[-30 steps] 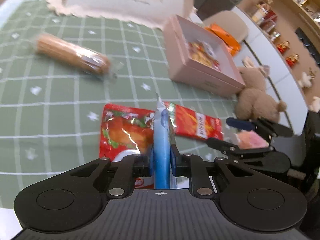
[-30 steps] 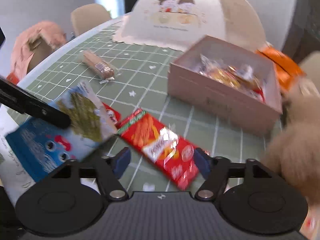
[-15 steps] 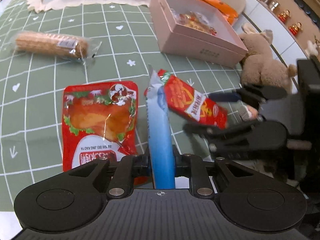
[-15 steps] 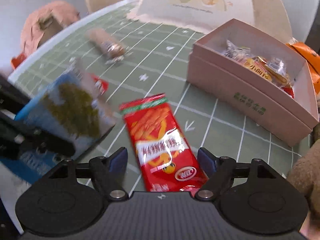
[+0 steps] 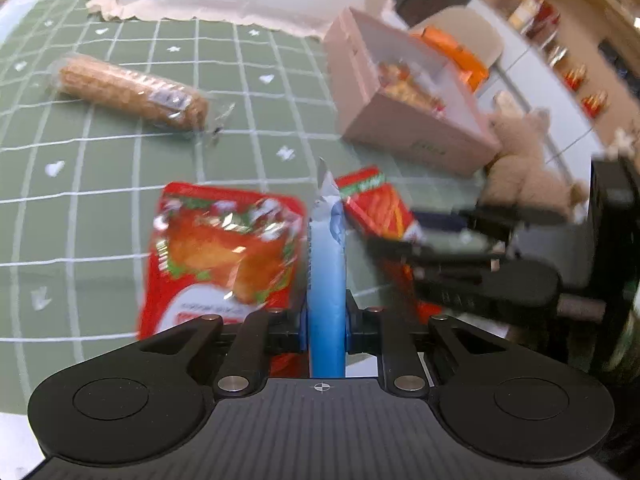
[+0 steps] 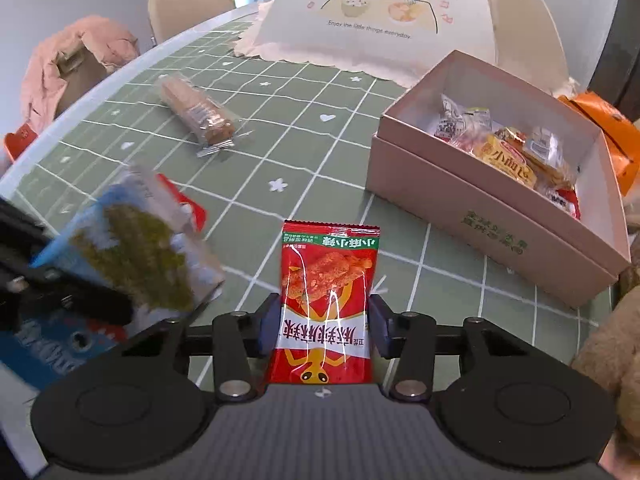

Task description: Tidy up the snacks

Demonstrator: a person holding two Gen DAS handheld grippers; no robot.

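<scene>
My left gripper [image 5: 326,328] is shut on a blue seaweed snack packet [image 5: 325,280], seen edge-on here; in the right wrist view that blue packet [image 6: 128,256] hangs at the left. My right gripper [image 6: 325,328] is closing on a small red snack packet [image 6: 326,300] lying on the green checked tablecloth [image 6: 304,128]. Its pads touch both long edges. In the left wrist view the right gripper [image 5: 396,232] is blurred over the red packet [image 5: 376,208]. An open pink box [image 6: 480,216] holding several snacks stands at the right, also visible as the pink box [image 5: 412,136].
A wrapped wafer roll [image 6: 196,116] lies far left. A large red chicken pouch [image 5: 224,256] lies beneath the blue packet. A paper bag [image 6: 384,16] stands at the back, an orange packet [image 6: 604,120] behind the box, a plush toy [image 5: 528,176] at the right edge.
My right gripper has moved over the red packet and its jaws have narrowed onto its sides. The left gripper keeps its hold on the blue packet, roughly in place.
</scene>
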